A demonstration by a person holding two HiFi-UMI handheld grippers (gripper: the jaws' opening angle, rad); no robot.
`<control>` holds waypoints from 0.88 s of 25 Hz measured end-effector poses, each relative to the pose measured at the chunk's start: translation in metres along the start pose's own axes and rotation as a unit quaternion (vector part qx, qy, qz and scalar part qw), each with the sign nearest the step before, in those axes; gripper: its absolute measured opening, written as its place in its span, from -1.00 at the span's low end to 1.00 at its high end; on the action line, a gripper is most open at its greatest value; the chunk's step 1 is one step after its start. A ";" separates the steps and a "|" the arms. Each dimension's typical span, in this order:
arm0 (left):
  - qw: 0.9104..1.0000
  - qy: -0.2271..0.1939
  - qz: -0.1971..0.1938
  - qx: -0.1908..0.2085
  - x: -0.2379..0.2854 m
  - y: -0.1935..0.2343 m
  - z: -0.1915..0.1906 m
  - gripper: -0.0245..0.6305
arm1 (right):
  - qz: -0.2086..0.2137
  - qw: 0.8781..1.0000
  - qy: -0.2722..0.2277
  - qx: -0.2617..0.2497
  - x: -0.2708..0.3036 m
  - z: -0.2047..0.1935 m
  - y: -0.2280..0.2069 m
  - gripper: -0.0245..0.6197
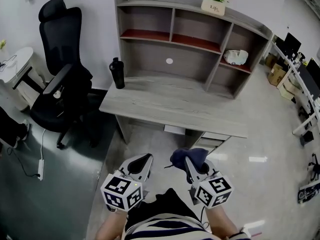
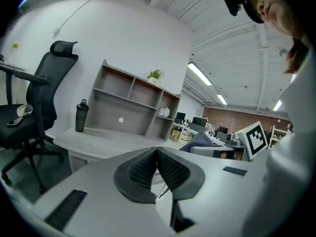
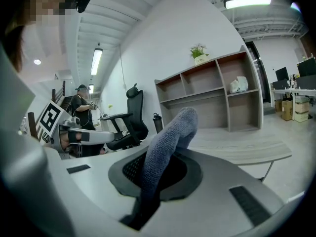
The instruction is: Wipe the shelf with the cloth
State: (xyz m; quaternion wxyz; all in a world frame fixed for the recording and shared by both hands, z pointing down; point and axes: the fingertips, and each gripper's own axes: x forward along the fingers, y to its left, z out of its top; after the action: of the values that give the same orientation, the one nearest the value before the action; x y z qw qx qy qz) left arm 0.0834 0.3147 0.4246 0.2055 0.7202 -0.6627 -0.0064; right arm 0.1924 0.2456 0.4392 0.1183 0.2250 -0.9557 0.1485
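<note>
While held low, right tongs [image 1: 190, 162] pinch cloth [image 3: 168, 142] (left tongs [image 2: 157, 156] closed)

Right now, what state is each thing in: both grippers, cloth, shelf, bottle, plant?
left gripper: jaws shut, empty.
right gripper: jaws shut on the cloth.
cloth: bunched, held in the air short of the desk.
shelf: open-fronted, standing on the desk, cloth not on it.
black bottle: upright, capped, at the desk's left end.
potted plant: upright on the shelf's top.
</note>
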 end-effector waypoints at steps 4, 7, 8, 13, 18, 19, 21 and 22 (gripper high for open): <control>1.000 -0.009 0.011 -0.001 0.018 0.019 0.012 -0.88 | 0.012 1.000 -0.009 -0.010 0.027 0.017 -0.010 -0.79; 1.000 -0.018 0.021 0.003 0.038 0.033 0.026 -0.88 | 0.027 0.999 -0.017 -0.016 0.050 0.031 -0.020 -0.79; 1.000 -0.020 0.024 0.004 0.047 0.038 0.030 -0.88 | 0.034 0.999 -0.018 -0.018 0.057 0.036 -0.024 -0.79; 0.999 -0.023 0.035 0.007 0.086 0.053 0.054 -0.88 | 0.056 0.998 -0.023 -0.025 0.090 0.064 -0.049 -0.79; 0.998 -0.031 0.045 0.007 0.116 0.061 0.076 -0.88 | 0.076 0.996 -0.035 -0.034 0.116 0.091 -0.071 -0.79; 0.998 -0.030 0.047 0.009 0.121 0.061 0.079 -0.88 | 0.078 0.996 -0.037 -0.035 0.120 0.096 -0.076 -0.79; 0.998 -0.030 0.052 0.013 0.132 0.063 0.084 -0.88 | 0.081 0.995 -0.041 -0.036 0.127 0.105 -0.088 -0.79; 0.998 -0.031 0.054 0.013 0.138 0.064 0.086 -0.88 | 0.082 0.995 -0.044 -0.036 0.130 0.109 -0.093 -0.79</control>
State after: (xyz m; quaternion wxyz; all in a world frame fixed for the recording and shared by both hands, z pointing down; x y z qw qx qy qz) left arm 0.0151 0.1557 0.4014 0.1758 0.6856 -0.7063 -0.0091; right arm 0.1051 0.0780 0.3981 0.0720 0.1477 -0.9799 0.1128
